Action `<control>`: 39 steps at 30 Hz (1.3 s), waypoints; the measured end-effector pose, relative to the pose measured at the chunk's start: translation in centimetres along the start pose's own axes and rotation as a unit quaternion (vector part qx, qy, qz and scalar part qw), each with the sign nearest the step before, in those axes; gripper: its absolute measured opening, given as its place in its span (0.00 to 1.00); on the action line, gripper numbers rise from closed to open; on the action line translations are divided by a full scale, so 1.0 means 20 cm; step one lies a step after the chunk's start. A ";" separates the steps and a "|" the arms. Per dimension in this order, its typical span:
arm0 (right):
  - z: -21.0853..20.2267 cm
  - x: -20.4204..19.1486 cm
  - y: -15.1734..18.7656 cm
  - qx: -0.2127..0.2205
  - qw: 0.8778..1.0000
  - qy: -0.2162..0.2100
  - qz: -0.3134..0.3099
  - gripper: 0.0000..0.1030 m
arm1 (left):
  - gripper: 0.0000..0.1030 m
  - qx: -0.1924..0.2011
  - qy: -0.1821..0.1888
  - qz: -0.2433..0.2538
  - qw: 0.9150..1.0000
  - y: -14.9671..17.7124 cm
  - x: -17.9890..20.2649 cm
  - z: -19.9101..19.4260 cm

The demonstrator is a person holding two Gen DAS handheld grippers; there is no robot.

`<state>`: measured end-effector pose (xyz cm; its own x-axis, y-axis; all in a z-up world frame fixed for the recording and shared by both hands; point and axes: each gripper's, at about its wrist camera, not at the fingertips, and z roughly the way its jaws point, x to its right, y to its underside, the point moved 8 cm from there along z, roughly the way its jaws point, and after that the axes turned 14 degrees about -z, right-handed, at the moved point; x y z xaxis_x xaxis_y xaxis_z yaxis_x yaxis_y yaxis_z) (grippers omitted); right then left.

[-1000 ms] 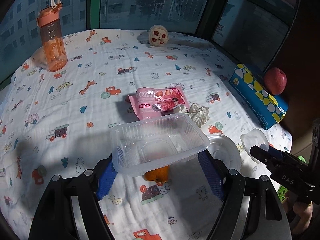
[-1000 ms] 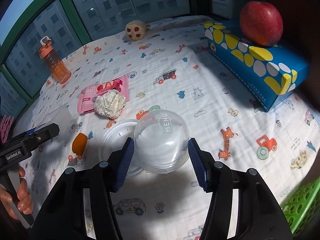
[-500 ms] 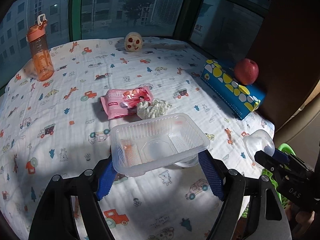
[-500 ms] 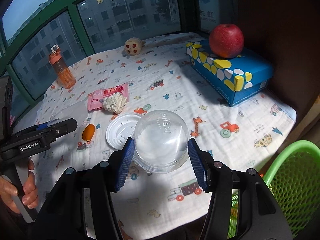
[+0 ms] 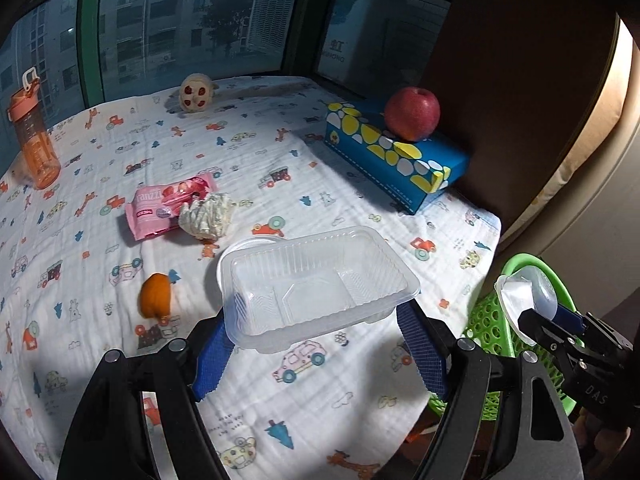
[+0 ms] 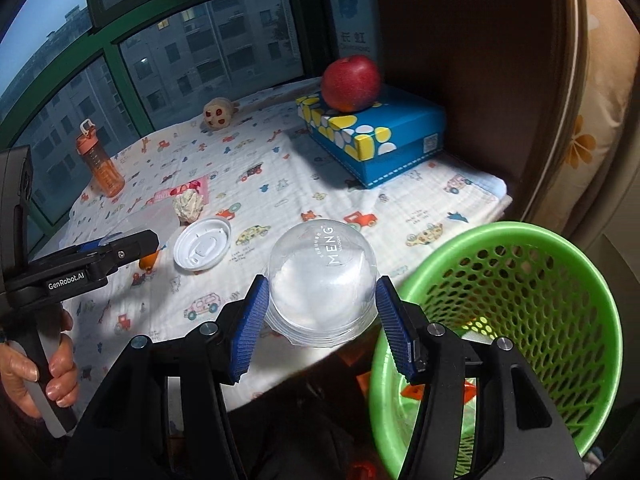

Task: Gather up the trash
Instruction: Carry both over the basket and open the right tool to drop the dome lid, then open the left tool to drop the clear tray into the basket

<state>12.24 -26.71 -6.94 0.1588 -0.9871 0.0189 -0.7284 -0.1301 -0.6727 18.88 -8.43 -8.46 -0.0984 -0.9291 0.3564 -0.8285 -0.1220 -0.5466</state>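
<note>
Both tools carry trash above the counter's edge.
Left tool (image 5: pixel 316 344) clamps a clear plastic tray (image 5: pixel 316 284); right tool (image 6: pixel 322 320) grips a clear domed cup (image 6: pixel 322 276) beside the green basket (image 6: pixel 560 248).

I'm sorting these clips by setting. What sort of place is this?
Probably a home, by a high apartment window: a child's printed cloth covers the surface, apartment blocks stand outside, and a floral cushion sits alongside.

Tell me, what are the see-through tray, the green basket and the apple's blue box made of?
The tray looks like thin clear plastic: ribbed walls, cloth showing through. The green basket seems glossy moulded plastic, full of holes. The blue box is probably printed cardboard, with sharp folded edges.
</note>
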 end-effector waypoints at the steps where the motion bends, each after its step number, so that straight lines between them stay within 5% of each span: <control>1: -0.02 0.03 0.02 0.000 1.000 0.005 0.003 0.54 | 0.72 -0.001 0.003 0.004 1.000 0.01 0.03 0.00; 22: -0.27 0.47 0.32 -0.015 0.994 0.088 0.061 0.54 | 0.72 -0.031 0.055 0.096 0.993 0.23 0.61 0.03; 39: -0.40 0.70 0.44 -0.015 0.987 0.122 0.099 0.64 | 0.73 -0.052 0.071 0.137 0.987 0.35 0.85 0.09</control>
<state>2.66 -42.52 -6.69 -0.1518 -0.9860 0.0695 -0.7487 0.0688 -0.6593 12.39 -25.68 -7.51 -0.3962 -0.8631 0.3132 -0.8113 0.1694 -0.5595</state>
